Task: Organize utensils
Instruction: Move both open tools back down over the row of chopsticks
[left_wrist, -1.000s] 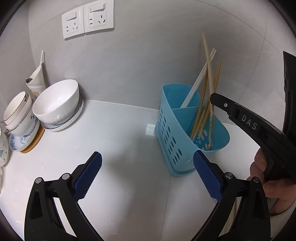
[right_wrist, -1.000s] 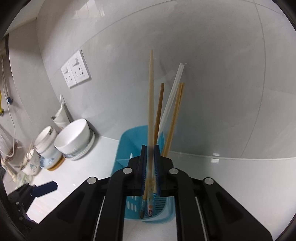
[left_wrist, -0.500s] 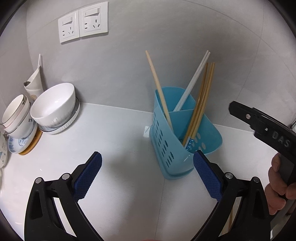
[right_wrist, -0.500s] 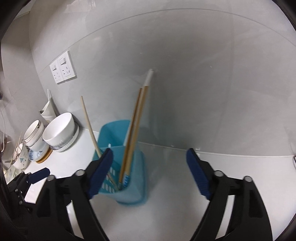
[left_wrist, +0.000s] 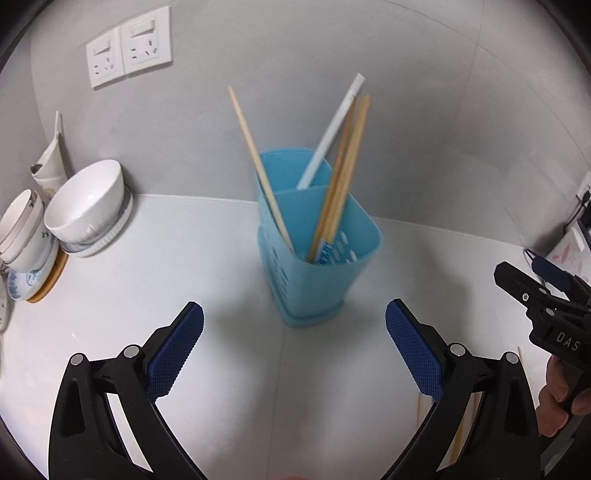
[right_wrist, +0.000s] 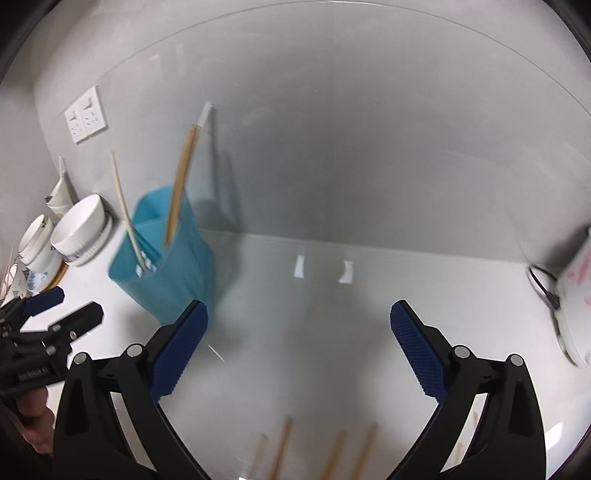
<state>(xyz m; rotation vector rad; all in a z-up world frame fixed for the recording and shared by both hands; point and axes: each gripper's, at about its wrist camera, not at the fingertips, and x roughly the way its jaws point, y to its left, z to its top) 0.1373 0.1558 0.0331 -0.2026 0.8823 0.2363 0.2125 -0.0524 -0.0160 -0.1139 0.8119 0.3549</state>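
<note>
A blue perforated utensil holder (left_wrist: 317, 254) stands on the white counter and holds several wooden chopsticks (left_wrist: 341, 173) and a white one (left_wrist: 332, 133). One pale chopstick (left_wrist: 258, 170) leans left in it. My left gripper (left_wrist: 295, 350) is open and empty just in front of the holder. My right gripper (right_wrist: 299, 350) is open and empty, to the right of the holder (right_wrist: 166, 266). Several wooden chopsticks (right_wrist: 284, 446) lie blurred on the counter below the right gripper. The right gripper also shows at the right edge of the left wrist view (left_wrist: 532, 280).
White bowls (left_wrist: 88, 199) and stacked cups (left_wrist: 22, 229) sit on plates at the left by the wall. Wall sockets (left_wrist: 129, 48) are above them. A white appliance with a cable (right_wrist: 576, 295) stands at the right. Loose chopsticks (left_wrist: 465, 424) lie under the left gripper's right finger.
My right gripper opened and let go of the pale chopstick, which now leans in the holder. It then drew back to the right and lower. The left gripper stayed open.
</note>
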